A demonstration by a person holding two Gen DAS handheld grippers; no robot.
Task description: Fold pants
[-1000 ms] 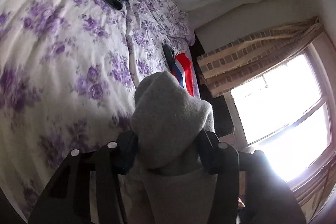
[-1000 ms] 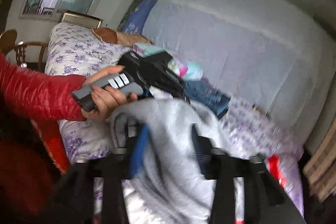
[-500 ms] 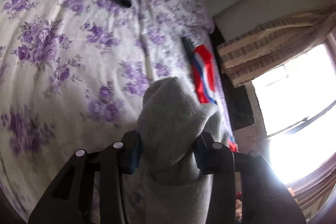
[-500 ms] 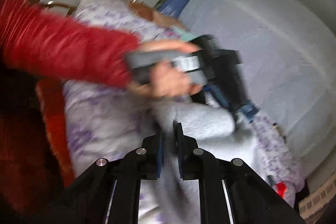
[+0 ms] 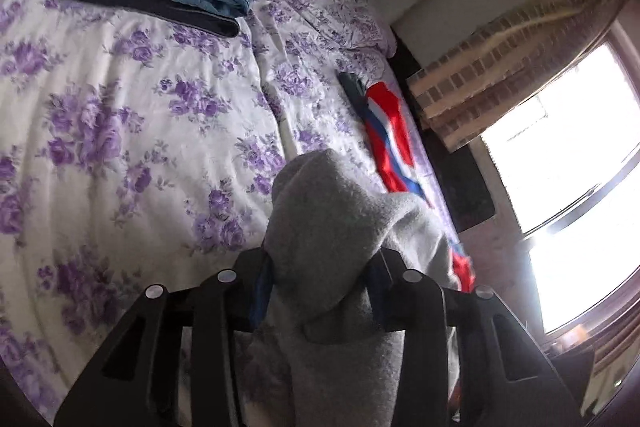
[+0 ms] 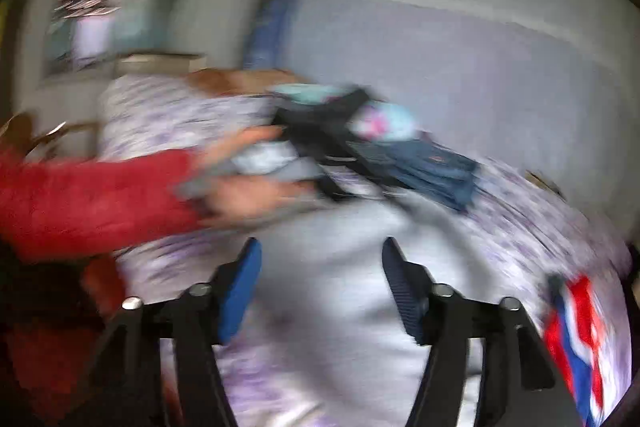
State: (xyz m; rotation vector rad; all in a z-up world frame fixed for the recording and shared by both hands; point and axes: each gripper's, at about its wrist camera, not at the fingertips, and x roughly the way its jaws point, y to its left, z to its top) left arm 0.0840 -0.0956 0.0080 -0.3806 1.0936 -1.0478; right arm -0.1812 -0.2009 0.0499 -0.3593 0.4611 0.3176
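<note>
Grey fleece bulges thick between the pads of the left hand-held gripper (image 5: 320, 291), clamped on a bunched fold of the soft grey fleece pants (image 5: 332, 227) above the purple-flowered bedspread (image 5: 120, 115). The right hand-held gripper (image 6: 320, 287) has just been opening; its jaws stand wide, the cloth lying below them unpinched. Light and limp, the pants will sag, so hems or waistband look like the best holds.
</note>
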